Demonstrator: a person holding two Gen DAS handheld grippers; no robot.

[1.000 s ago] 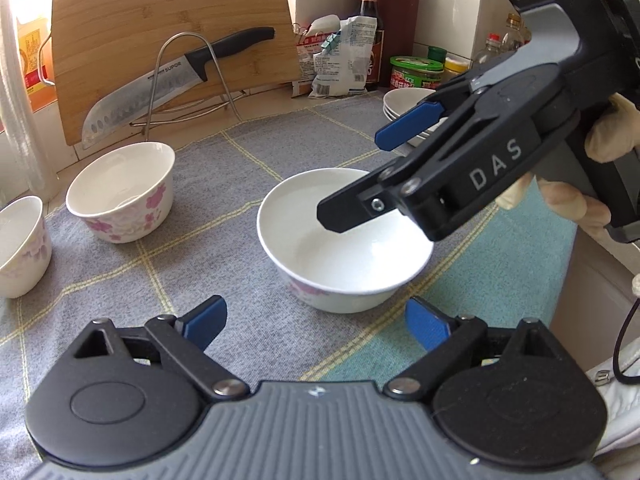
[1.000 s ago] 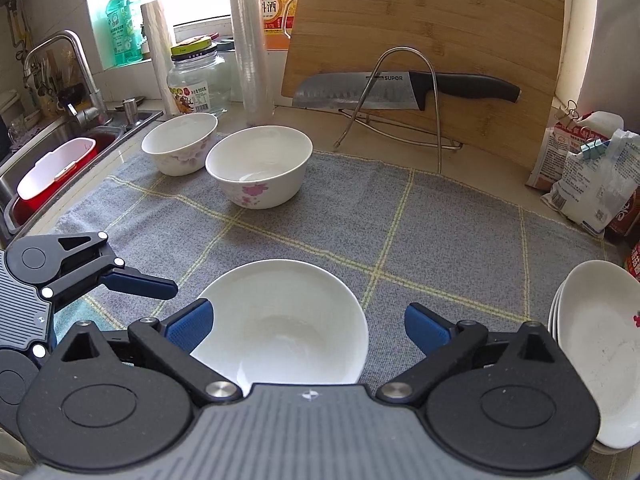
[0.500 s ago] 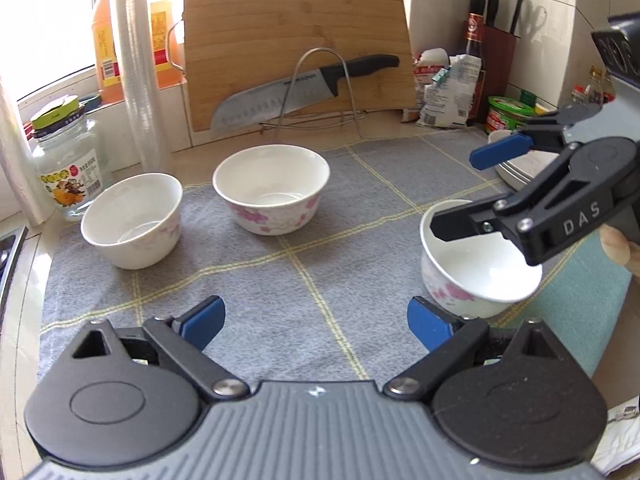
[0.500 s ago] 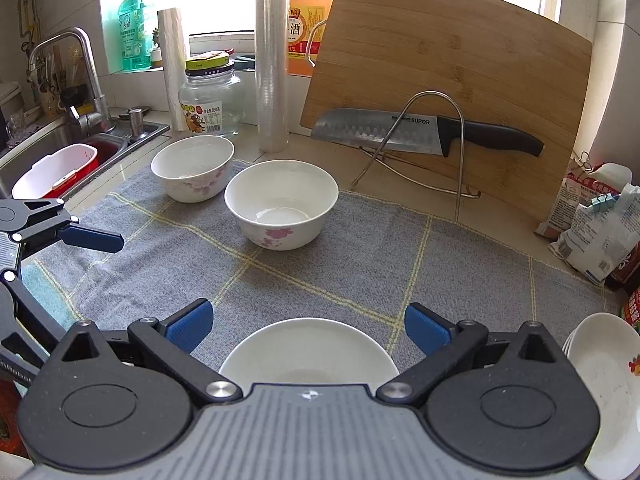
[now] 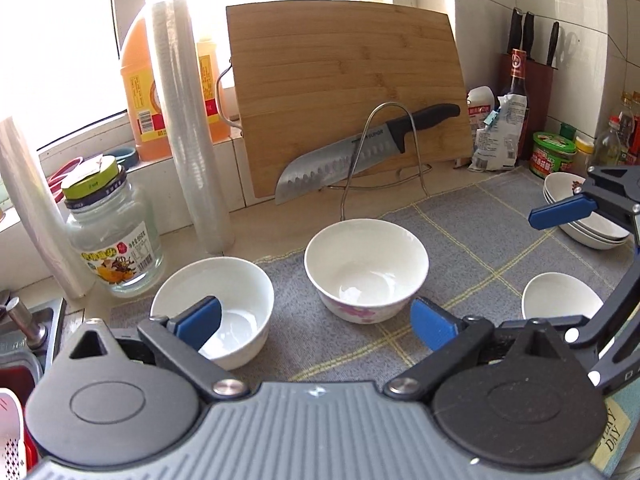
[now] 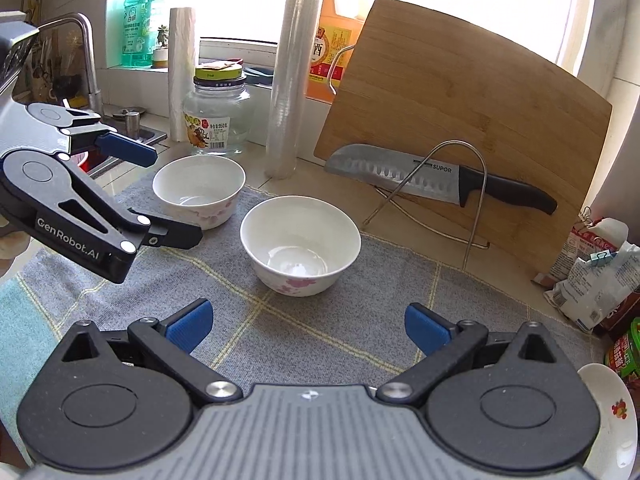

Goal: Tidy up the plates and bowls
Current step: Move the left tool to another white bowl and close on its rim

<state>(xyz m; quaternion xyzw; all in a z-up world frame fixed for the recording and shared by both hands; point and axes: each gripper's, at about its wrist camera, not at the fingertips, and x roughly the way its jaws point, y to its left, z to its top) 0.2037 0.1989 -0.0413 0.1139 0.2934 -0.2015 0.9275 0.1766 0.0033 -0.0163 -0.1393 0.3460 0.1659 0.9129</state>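
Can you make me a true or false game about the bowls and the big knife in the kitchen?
1. Three bowls sit on the grey cloth. True: a left bowl, a middle bowl and a right bowl.
2. The left tongs hold a bowl. False: they are opening, with nothing gripped.
3. The knife lies flat on the cloth. False: it rests on a wire rack against the cutting board.
4. A stack of plates sits at the right end of the cloth. True.
5. The jar has a red lid. False: the lid is yellow-green.
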